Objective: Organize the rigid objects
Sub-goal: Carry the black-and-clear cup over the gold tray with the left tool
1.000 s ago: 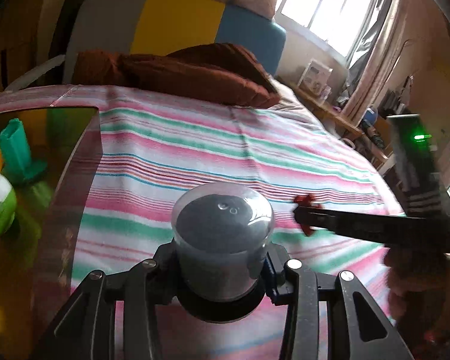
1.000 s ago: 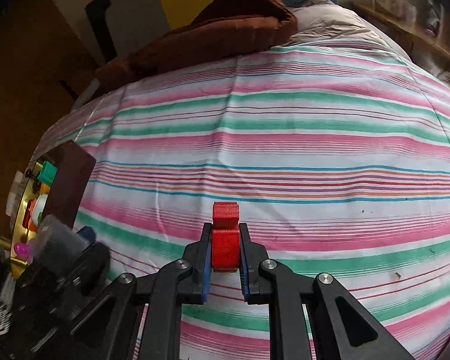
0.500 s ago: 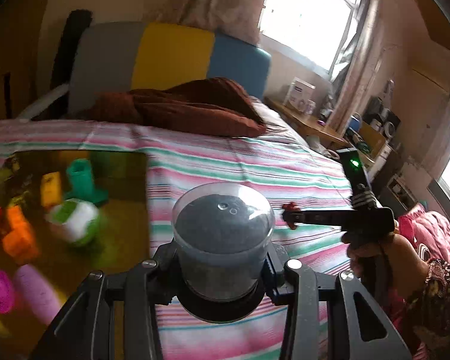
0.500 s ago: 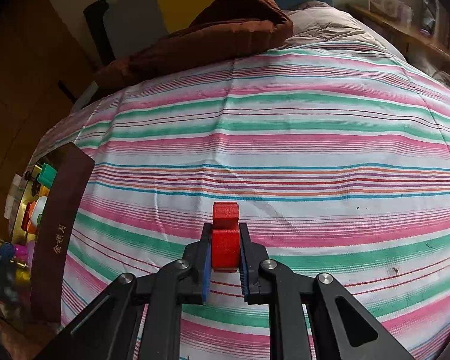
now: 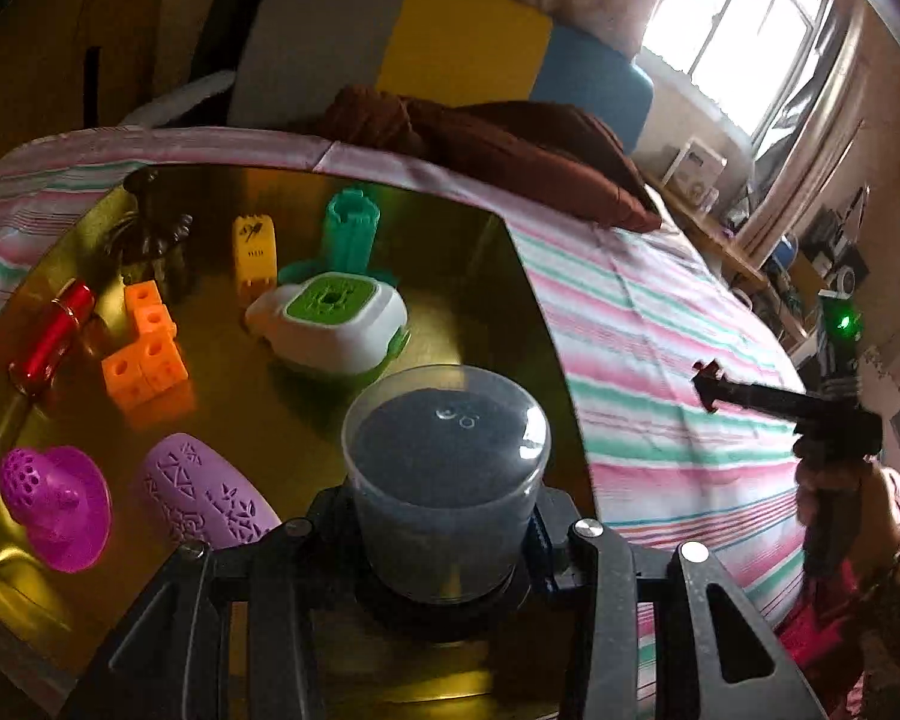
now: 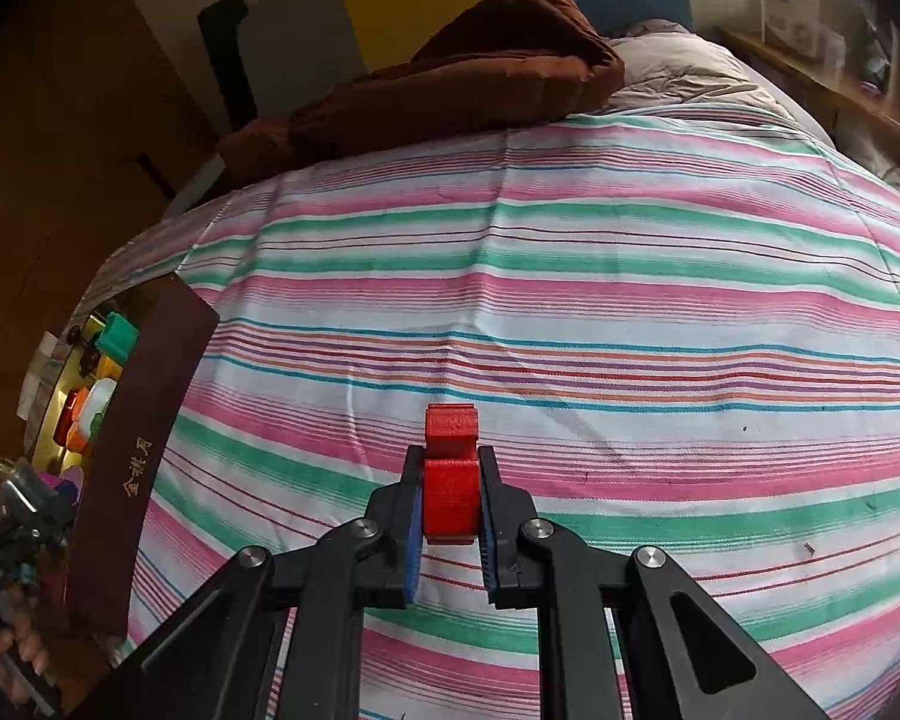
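Left wrist: clear-capped dark cylinder (image 5: 447,468), domed top.

One gold-lined box (image 5: 528,276) holds seven loose toys: one red cylinder (image 5: 51,339), one orange cube cluster (image 5: 144,348), one yellow block (image 5: 254,255), one teal tower (image 5: 349,234), one green-and-white case (image 5: 330,324), one magenta funnel (image 5: 54,504), one lilac embossed capsule (image 5: 207,501). Elsewhere: one clear plastic cup (image 5: 444,468), one red clip (image 6: 450,480).

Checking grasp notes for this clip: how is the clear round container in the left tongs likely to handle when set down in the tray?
The clear container looks rigid. Its smooth round wall could slip in the left tongs. Laid sideways on the shiny gold tray, it would probably roll.
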Available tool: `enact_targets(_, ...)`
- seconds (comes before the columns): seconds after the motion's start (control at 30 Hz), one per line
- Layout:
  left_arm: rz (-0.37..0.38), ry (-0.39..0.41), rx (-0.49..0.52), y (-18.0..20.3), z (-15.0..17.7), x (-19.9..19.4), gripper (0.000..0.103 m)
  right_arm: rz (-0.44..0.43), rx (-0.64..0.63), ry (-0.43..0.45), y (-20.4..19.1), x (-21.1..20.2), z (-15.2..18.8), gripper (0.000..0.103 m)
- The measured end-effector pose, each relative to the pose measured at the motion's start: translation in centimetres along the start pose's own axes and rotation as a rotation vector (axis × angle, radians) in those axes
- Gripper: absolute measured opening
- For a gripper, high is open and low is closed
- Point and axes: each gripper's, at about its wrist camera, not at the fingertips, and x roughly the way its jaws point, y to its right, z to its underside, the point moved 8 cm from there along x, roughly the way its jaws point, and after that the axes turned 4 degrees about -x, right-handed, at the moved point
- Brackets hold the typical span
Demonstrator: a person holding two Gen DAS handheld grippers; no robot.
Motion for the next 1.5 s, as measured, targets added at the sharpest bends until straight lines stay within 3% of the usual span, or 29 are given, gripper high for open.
enact_targets(0.17,-0.027,-0.02,0.05,-0.4,0.6,0.9,0.043,-0.004,0.0,-0.001,0.0,0.1,0.0,0.015)
enact_targets(0.37,-0.055,-0.053,0.039,-1.3,1.2,1.6,0.044,-0.005,-0.002,-0.003,-0.1,0.1,0.0,0.015)
enact_targets(0.63,-0.082,-0.058,0.063,-1.3,2.2,0.1,0.047,-0.005,0.002,-0.009,-0.1,0.3,0.1,0.015)
enact_targets(0.9,-0.083,0.051,0.111,-1.1,2.5,-3.5,0.047,-0.011,-0.012,-0.001,-0.4,0.2,0.0,0.015)
enact_targets(1.03,-0.103,0.096,0.087,-1.6,2.3,-4.8,0.047,-0.004,-0.028,0.01,-0.6,0.1,-0.1,0.015)
enact_targets(1.5,-0.041,0.177,0.021,-1.7,1.0,-7.4,0.047,0.043,-0.166,0.011,-4.5,-1.1,0.0,0.015)
